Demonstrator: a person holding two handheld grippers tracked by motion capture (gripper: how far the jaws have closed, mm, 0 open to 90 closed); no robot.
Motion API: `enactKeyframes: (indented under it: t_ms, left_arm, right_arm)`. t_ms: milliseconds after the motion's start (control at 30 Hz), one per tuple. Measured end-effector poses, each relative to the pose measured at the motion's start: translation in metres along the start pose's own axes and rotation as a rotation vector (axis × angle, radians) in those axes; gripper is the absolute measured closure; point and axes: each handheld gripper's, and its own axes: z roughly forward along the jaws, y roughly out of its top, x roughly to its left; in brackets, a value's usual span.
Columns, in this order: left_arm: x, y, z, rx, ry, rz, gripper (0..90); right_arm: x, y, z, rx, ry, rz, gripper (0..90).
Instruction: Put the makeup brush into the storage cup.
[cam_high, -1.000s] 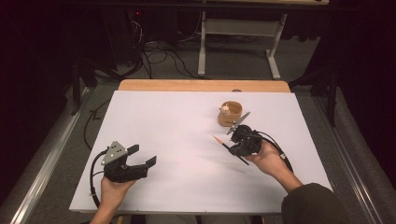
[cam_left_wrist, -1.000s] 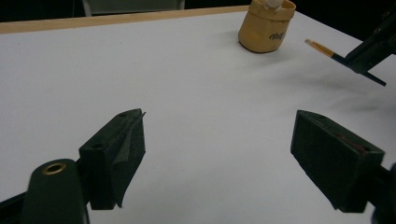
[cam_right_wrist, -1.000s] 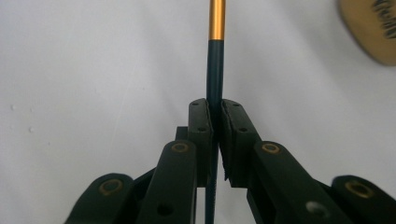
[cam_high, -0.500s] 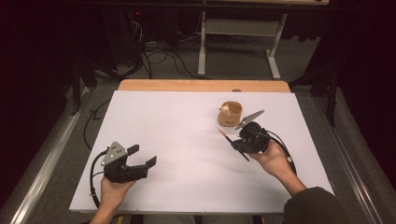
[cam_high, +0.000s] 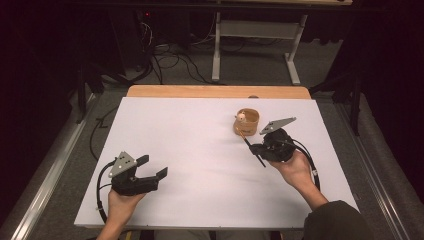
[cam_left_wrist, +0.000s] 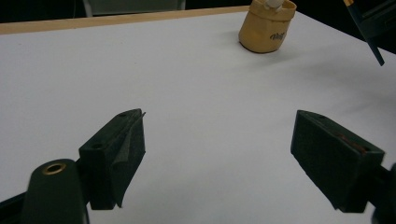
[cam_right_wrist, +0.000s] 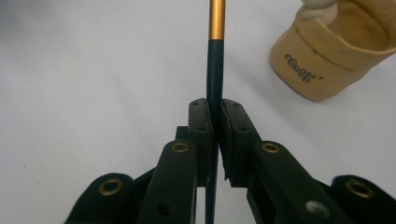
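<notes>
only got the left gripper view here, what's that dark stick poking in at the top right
Observer: A thin dark pen or brush with a gold band, clamped between the right gripper's jaws.
Operator: where's its tip pointing
Observer: In the high view the gold end reaches up to the rim of the tan cup.
Operator: anything in my own jaws
Observer: No. From above the left gripper is open over bare white table.

Brush (cam_right_wrist: 215, 56): tip runs off the top edge of the right gripper view; bristle end not visible. Tan cup (cam_right_wrist: 327, 51): cropped at upper right. Pale lump (cam_high: 241, 117) inside it too small to identify. Cup lettering unreadable.
</notes>
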Motion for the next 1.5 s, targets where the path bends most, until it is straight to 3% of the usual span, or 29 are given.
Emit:
enactKeyframes:
  t_ms: [267,500,600,833,1133,1500]
  left_arm:
    - [-0.001,0.0,0.0,0.004,-0.002,0.002,18.1]
    - [0.0,0.0,0.002,0.009,-0.001,0.003,18.2]
    - [0.0,0.0,0.002,0.009,-0.001,0.003,18.2]
    - [0.0,0.0,0.002,0.004,0.002,-0.001,18.1]
    - [0.0,0.0,0.0,0.001,0.001,0.0,18.1]
    - [0.002,0.0,0.002,-0.003,-0.015,-0.025,17.8]
  right_arm:
    - [-0.004,0.003,0.0,-0.05,-0.002,0.052,85.4]
    - [-0.005,0.006,-0.004,-0.07,-0.014,0.039,85.4]
    - [-0.005,0.008,-0.005,-0.085,-0.02,0.055,85.4]
    - [-0.004,0.015,-0.006,-0.116,-0.072,0.02,85.3]
    - [-0.015,0.024,-0.009,-0.142,-0.061,0.076,85.3]
    - [-0.024,0.029,0.004,-0.154,-0.066,0.092,85.4]
